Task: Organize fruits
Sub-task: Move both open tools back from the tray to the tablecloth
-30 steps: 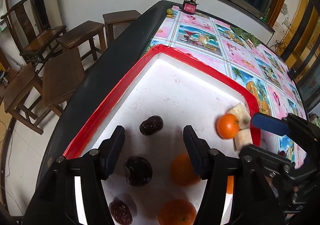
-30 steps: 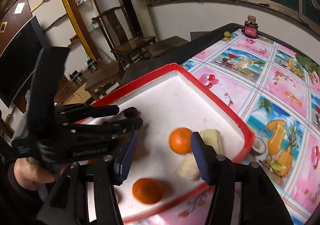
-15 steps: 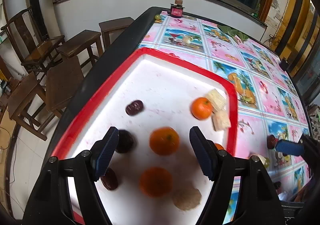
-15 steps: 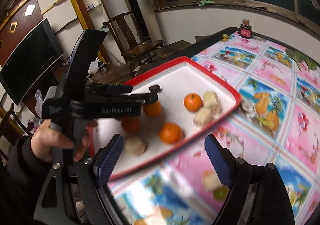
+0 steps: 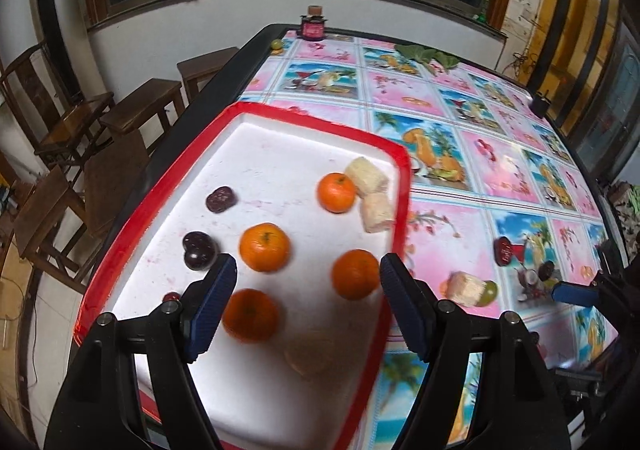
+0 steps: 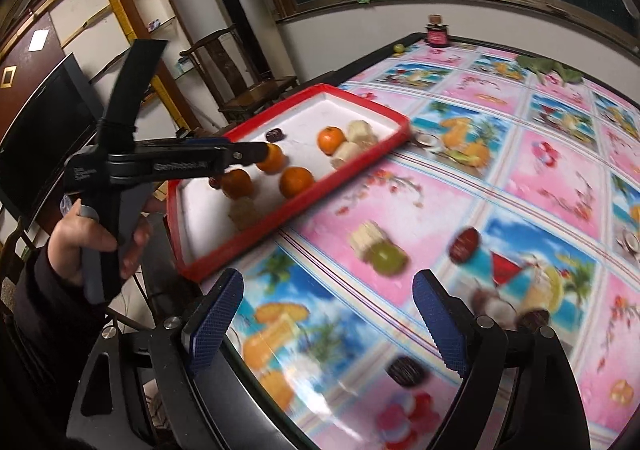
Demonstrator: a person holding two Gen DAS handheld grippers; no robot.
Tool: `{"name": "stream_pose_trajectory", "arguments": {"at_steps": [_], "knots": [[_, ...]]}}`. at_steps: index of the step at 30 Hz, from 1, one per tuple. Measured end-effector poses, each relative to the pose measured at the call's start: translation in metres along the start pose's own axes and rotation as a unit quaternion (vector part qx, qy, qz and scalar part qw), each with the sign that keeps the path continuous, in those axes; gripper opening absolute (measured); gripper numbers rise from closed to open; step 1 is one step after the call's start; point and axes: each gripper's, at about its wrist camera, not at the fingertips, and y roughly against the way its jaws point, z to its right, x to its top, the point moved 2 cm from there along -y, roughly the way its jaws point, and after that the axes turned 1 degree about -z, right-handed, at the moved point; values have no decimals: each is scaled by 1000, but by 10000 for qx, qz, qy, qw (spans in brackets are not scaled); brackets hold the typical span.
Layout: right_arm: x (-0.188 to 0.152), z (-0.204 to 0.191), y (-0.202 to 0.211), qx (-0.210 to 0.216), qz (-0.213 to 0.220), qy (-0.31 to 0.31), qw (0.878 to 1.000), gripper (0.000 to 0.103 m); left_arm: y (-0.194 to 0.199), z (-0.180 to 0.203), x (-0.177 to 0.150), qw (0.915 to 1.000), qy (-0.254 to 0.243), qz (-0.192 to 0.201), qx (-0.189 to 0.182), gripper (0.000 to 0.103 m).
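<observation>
Above the patterned table (image 6: 472, 185), both tongs, left (image 5: 308, 302) and right (image 6: 328, 326), spread wide, seemingly empty.

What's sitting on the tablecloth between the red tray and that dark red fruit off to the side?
In both views, a pale cut chunk and a green fruit touching it lie between the tray and the dark fruit.

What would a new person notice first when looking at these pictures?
First, the red tray on the left side of the table, holding four bright oranges, dark dates and pale cut pieces. Next, the busy pink and blue tablecloth, where a pale piece, a green fruit and a dark date lie outside the tray. Both hand-held grippers, left and right, are open and empty.
</observation>
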Motion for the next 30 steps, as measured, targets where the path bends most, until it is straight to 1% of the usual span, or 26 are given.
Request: {"name": "stream_pose_trajectory", "arguments": {"at_steps": [2,6,9,12,17,21,22,24,26,28,29,30], "knots": [[-6,7,7,-71,5,-60,10000,88,4,6,-1,10000,-43,38,-41,78],[-16,23,16,-219,16,-184,9996,88,10,15,-5,9999,-98,61,-118,78],[-26,35,20,-303,16,-333,9990,88,14,25,-10,9996,-113,77,-251,78],[-36,47,23,-324,22,-535,9980,88,16,40,-19,9989,-176,26,-426,78],[-45,57,26,-445,-13,-572,9974,88,14,70,-32,9968,-454,-116,-648,78],[-45,60,28,-486,11,-532,9974,87,7,89,-40,9948,-670,-246,-731,78],[-44,60,29,-496,25,-515,9974,86,3,94,-42,9944,-732,-272,-707,78],[-43,62,29,-589,68,-487,9971,85,-2,98,-44,9949,-805,-198,-566,78],[-43,65,27,-758,42,-423,9962,78,-8,98,-45,9953,-811,-217,-484,77],[-44,71,23,-849,-39,-459,9953,64,-14,97,-45,9952,-794,-269,-510,76],[-45,75,21,-864,-86,-516,9949,62,-17,97,-45,9952,-805,-283,-484,73],[-46,77,21,-883,-106,-561,9945,62,-20,97,-45,9951,-822,-306,-458,68]]}}
